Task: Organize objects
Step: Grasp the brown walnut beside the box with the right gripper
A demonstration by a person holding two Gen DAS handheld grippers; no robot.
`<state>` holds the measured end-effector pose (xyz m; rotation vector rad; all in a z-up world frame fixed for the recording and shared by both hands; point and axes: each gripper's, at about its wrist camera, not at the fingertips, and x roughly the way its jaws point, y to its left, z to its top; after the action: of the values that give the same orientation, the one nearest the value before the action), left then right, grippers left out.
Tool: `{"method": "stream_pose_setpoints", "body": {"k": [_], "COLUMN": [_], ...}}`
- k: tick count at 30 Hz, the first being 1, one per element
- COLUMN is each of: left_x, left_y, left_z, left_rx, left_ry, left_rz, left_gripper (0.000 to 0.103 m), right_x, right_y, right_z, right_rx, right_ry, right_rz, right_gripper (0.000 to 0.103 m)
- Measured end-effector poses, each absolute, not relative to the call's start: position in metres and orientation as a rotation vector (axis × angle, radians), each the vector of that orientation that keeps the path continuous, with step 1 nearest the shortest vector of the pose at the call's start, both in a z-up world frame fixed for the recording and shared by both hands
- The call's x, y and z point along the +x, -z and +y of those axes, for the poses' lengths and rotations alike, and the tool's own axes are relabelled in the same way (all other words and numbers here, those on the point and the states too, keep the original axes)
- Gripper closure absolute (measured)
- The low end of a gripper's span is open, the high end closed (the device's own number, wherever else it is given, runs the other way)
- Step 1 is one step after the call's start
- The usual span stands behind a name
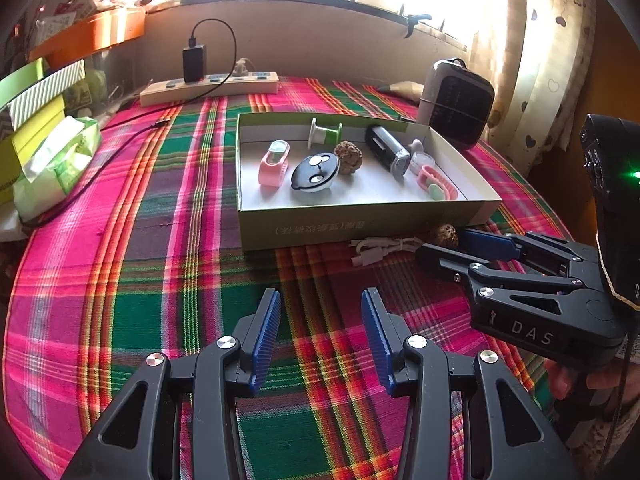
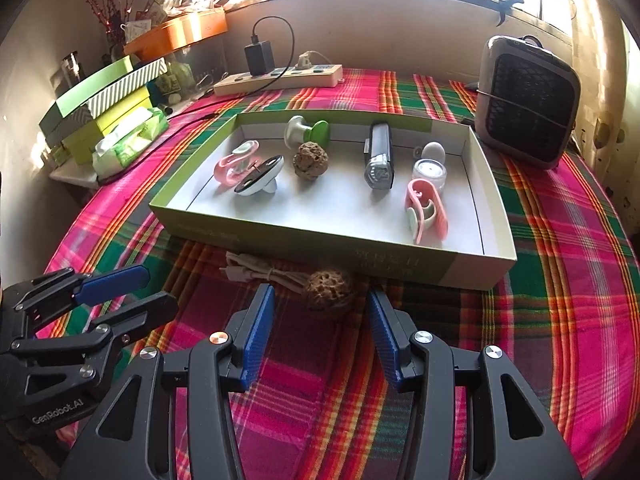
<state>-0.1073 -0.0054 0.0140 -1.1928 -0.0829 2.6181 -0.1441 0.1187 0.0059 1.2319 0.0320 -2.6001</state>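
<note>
The right tool [image 2: 320,320], its blue ribbed pads apart and clamped on nothing, sat nearest, over the plaid-clothed bench [image 2: 560,300]. The left tool [image 1: 320,332] likewise stood apart and empty. Ahead of both lay the shallow green-walled cardboard tray [image 2: 400,268], already holding small items. Just beyond the right tool's tips, outside the tray's near wall, rested a brown wrinkled walnut [image 2: 329,291], touching a bundled white cable [image 2: 256,272] to its left.
</note>
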Motion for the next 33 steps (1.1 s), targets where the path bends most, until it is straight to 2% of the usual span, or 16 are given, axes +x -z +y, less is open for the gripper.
{"method": "stream_pose_setpoints", "body": {"k": [13,20,33], "left_x": [-0.114,-0.121,-0.141], "left_y": [-0.009,-0.01,-0.011], "left_z": [0.0,0.009,0.027], "left_rx": [-1.209,-1.21,-1.2], "left_ry": [-2.571,-2.542,-2.504], "left_rz": [-0.059,-0.019,0.05], "left_gripper": [0.062,0.062,0.062], "right_x": [-0.151,-0.148,-0.137], "right_y": [-0.002,-0.003,-0.007], "right_z": [0.125,0.125,0.144], "right_rx": [1.252,1.237,1.234], "right_ry": [2.623,2.595,2.641], "right_rz": [0.027,0.018,-0.02], "right_gripper": [0.055,0.073,0.073]}}
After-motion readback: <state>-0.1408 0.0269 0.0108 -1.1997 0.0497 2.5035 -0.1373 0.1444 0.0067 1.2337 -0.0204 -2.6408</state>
